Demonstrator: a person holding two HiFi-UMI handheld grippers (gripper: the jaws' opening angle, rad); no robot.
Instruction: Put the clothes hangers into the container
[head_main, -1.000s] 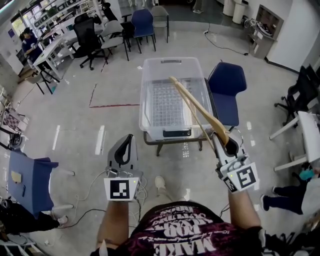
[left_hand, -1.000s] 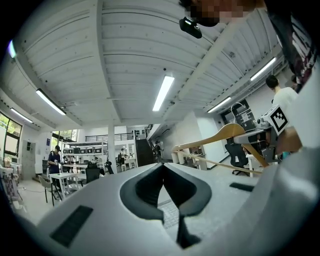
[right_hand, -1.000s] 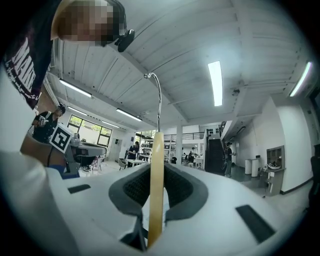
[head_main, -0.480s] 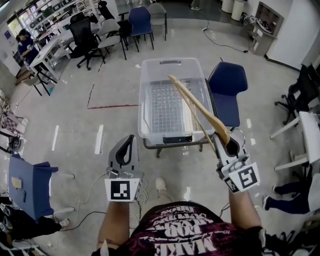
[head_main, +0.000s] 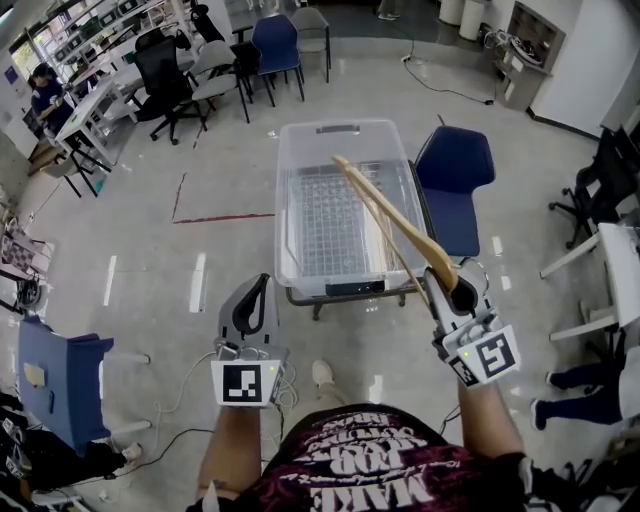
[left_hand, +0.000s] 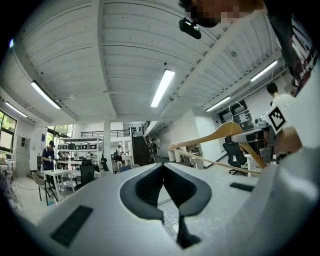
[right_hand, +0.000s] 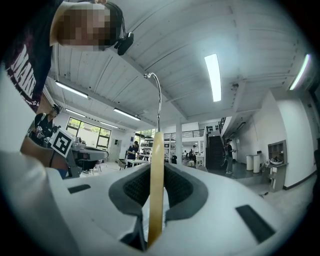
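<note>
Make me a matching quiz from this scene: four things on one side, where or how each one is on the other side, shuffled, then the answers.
1. wooden hanger
2. container
3. left hand-held gripper
4. red floor tape

A. jaws together, nothing between them
B. on the floor, left of the container
C. clamped in the right hand-held gripper
D. clear plastic, on a low stand ahead of the person

Pairs: 1-C, 2-D, 3-A, 4-B
</note>
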